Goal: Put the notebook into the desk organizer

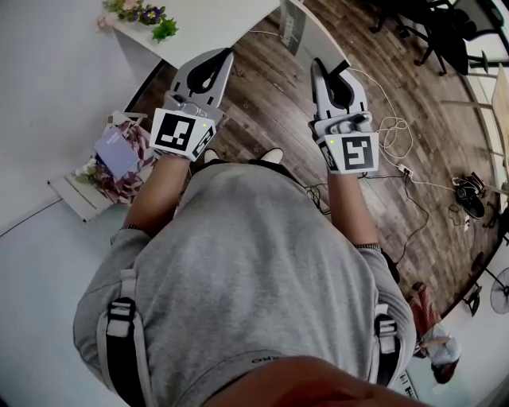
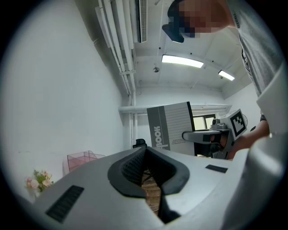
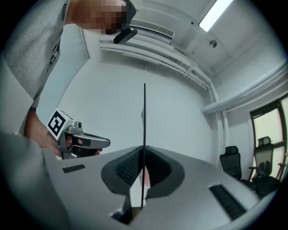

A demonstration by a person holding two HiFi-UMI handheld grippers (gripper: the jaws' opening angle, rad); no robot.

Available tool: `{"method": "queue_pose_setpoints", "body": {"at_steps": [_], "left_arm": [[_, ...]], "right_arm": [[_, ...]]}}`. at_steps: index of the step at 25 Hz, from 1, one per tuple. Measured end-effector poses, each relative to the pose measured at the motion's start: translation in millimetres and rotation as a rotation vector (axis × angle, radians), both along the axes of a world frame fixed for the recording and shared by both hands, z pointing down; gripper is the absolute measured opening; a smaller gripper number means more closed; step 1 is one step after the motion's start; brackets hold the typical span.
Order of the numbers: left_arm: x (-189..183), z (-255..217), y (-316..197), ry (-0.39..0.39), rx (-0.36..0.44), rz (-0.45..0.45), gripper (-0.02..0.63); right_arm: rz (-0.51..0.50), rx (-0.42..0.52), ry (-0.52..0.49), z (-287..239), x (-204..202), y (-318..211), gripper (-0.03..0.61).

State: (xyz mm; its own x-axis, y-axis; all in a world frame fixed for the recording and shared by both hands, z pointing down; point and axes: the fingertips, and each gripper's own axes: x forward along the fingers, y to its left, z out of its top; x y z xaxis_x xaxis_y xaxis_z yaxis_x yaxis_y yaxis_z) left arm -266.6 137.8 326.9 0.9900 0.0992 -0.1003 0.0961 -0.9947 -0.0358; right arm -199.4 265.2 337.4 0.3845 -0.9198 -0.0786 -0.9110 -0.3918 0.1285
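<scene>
My right gripper (image 1: 320, 67) is shut on the grey notebook (image 1: 293, 28) and holds it upright ahead of me. From the left gripper view the notebook (image 2: 171, 128) shows its printed grey cover, with the right gripper (image 2: 189, 134) clamped on its edge. In the right gripper view the notebook (image 3: 144, 126) is a thin dark line between the pads. My left gripper (image 1: 213, 63) is shut with nothing in it, level with the right one. The pink desk organizer (image 1: 131, 151) stands on a white surface at my left and holds a lavender item; the left gripper view shows the organizer (image 2: 83, 159) low on the left.
A white desk (image 1: 199, 24) with flowers (image 1: 139, 12) lies ahead on the left. More flowers (image 1: 87, 171) sit by the organizer. Cables and a power strip (image 1: 398, 163) trail over the wooden floor on the right. Office chairs (image 1: 445, 32) stand at the far right.
</scene>
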Motion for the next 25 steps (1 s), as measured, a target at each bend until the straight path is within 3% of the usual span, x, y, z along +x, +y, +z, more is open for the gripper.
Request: {"method": "queue_pose_setpoints", "body": {"at_steps": [11,16,25], "left_arm": [[46.2,2.7,34.8,-0.012,0.002,-0.022,0.020],[68.2,6.2,28.5,-0.014,-0.005,-0.018,0.020],[133.3,8.2,-14.0,0.000,-0.002,-0.007,0.020]], "right_arm": [[-0.022,-0.009,-0.011,6.3,48.4,38.1,0.015],[-0.012,0.057,-0.023,-7.5,67.5,23.6,0.015],[-0.065,-0.046,0.013,4.5,123.6,-19.8,0.015]]}}
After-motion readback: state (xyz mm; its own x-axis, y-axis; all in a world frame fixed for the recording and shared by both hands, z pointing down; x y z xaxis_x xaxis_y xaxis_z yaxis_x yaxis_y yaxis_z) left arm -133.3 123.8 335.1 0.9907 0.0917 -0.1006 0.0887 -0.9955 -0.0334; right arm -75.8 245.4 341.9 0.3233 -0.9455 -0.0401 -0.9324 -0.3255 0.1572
